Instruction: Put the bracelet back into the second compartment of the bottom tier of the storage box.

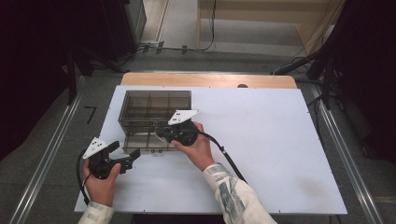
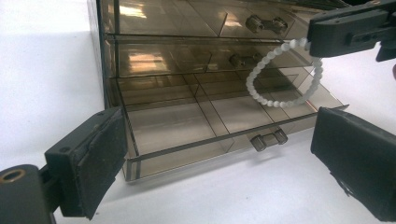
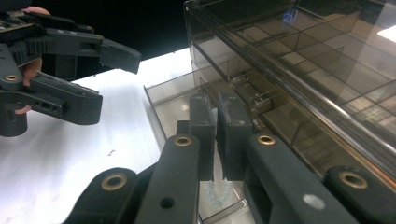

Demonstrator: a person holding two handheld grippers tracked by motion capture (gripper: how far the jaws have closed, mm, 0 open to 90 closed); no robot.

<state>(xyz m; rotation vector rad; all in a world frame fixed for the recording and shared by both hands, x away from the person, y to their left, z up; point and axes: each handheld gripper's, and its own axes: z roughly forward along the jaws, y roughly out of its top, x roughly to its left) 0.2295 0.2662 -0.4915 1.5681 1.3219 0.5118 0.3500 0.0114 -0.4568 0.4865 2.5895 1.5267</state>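
Observation:
A smoked clear drawer cabinet (image 1: 156,109) stands on the white table (image 1: 271,140), left of centre. Its bottom drawer (image 2: 173,126) is pulled out, with its handle (image 2: 268,139) toward me. My right gripper (image 1: 159,133) is shut on a white bead bracelet (image 2: 249,88), which hangs as a loop over the drawer's right compartment. In the right gripper view the jaws (image 3: 216,105) are pressed together and the beads (image 3: 215,193) show beneath them. My left gripper (image 1: 127,150) stands open in front of the drawer, empty, its pads (image 2: 100,163) spread wide.
The two upper drawers (image 2: 187,56) are shut, each with a small handle (image 2: 266,23). A wooden strip (image 1: 210,79) runs along the table's far edge. The white surface stretches bare to the right of the cabinet. Metal rails (image 1: 46,158) flank the table.

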